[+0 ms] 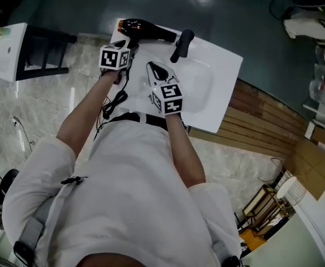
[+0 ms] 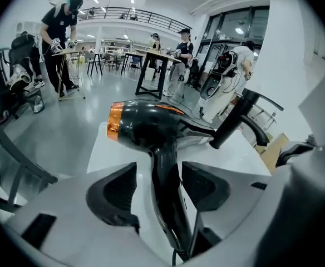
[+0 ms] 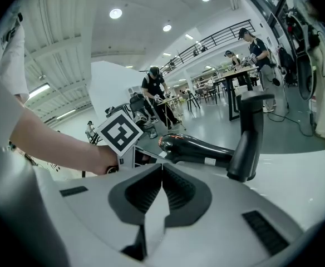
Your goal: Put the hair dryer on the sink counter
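Between left gripper (image 2: 159, 187) jaws, hair dryer (image 2: 147, 128)

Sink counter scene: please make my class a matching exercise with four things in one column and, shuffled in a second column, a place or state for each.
Things
1. hair dryer
2. faucet
3. left tool
4. right tool

Places and states
A. jaws together, nothing between them
B. lies on its side on the white counter, near its far edge
C. stands upright at the far side of the basin
D. jaws apart on either side of the dryer's handle, not pressing it

Pairs: 1-B, 2-C, 3-D, 4-A
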`<state>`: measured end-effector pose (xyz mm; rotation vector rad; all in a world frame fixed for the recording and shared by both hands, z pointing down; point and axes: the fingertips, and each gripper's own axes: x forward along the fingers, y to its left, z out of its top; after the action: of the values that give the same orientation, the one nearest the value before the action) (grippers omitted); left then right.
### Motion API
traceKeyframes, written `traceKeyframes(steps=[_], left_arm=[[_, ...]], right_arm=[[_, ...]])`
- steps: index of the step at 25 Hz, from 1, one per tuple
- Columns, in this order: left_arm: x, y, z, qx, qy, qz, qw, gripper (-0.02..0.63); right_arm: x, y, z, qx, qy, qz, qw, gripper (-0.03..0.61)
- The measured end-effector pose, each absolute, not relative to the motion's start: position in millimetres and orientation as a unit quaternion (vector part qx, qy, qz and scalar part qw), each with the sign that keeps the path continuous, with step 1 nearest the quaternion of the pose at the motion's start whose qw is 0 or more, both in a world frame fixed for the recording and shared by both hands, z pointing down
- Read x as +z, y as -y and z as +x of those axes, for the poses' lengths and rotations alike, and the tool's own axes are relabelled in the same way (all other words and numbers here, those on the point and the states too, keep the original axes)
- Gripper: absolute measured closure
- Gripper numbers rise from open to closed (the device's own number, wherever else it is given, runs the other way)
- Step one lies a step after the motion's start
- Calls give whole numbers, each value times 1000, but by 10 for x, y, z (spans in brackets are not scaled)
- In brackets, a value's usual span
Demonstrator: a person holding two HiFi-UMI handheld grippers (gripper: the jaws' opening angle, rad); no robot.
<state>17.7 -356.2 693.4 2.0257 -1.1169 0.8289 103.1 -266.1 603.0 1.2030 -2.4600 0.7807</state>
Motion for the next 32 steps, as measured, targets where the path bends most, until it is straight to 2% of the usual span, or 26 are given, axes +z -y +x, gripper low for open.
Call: traceKeyframes(steps=[14,18,24,32], left_arm=[[6303,3419,76,245,419,814,319,382],[6014,3353,95,208,409,831,313,449],[5670,3165,74,170,394,852,300,510],[5421,2962,-32,142,379,866,294,546]], right_arm=[[5858,2607,1130,257,841,456,136,571],[5795,2564,1145,252,836,468,131,571],[5706,2457,1119,243,831,485,126,571],[5492,2281,1139,222,820,516,111,571]])
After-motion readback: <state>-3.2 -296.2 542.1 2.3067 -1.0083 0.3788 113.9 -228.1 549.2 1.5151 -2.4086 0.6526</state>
